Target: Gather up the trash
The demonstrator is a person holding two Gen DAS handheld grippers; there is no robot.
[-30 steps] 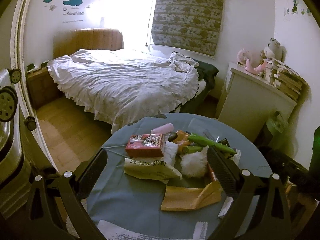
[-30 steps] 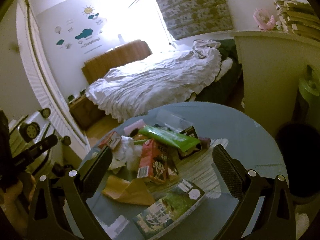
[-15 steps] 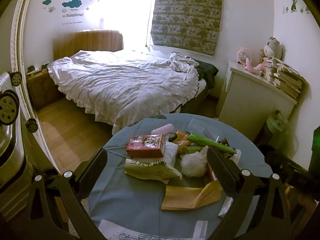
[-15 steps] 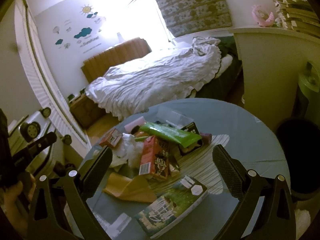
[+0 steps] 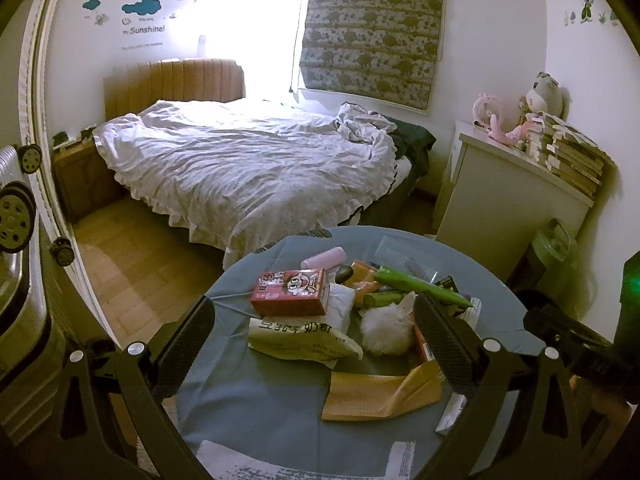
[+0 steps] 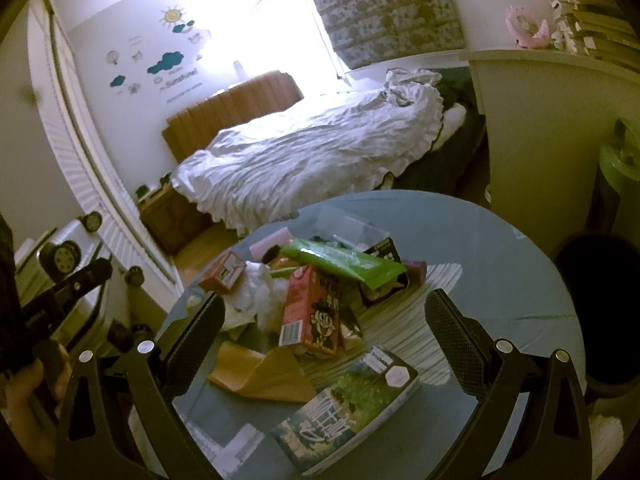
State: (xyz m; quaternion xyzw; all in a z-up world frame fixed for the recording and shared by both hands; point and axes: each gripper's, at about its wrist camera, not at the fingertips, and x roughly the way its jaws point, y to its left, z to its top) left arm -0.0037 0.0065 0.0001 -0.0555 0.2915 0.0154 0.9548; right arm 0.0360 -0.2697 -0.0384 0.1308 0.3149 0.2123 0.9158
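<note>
- Black fingers of the left gripper [image 5: 316, 344] are spread wide at the bottom of its frame, grasping nothing; the right gripper [image 6: 324, 340] is likewise released and empty.
- Between them, at frame centre, the trash pile [image 5: 340, 312] lies on the round blue surface [image 5: 248, 404]: a yellow envelope [image 5: 372, 394] nearest, then a red carton [image 5: 292, 294] and a green wrapper [image 5: 420, 285].
- Beyond, at mid-frame, stands a bed [image 5: 240, 164] with white bedding.

Showing red carton [image 5: 291, 294], green wrapper [image 6: 344, 260], yellow envelope [image 5: 376, 394]. Lying on blue-grey table [image 5: 256, 408]. Hanging floral-patterned blind [image 5: 372, 28], white bedding [image 5: 248, 164].
</note>
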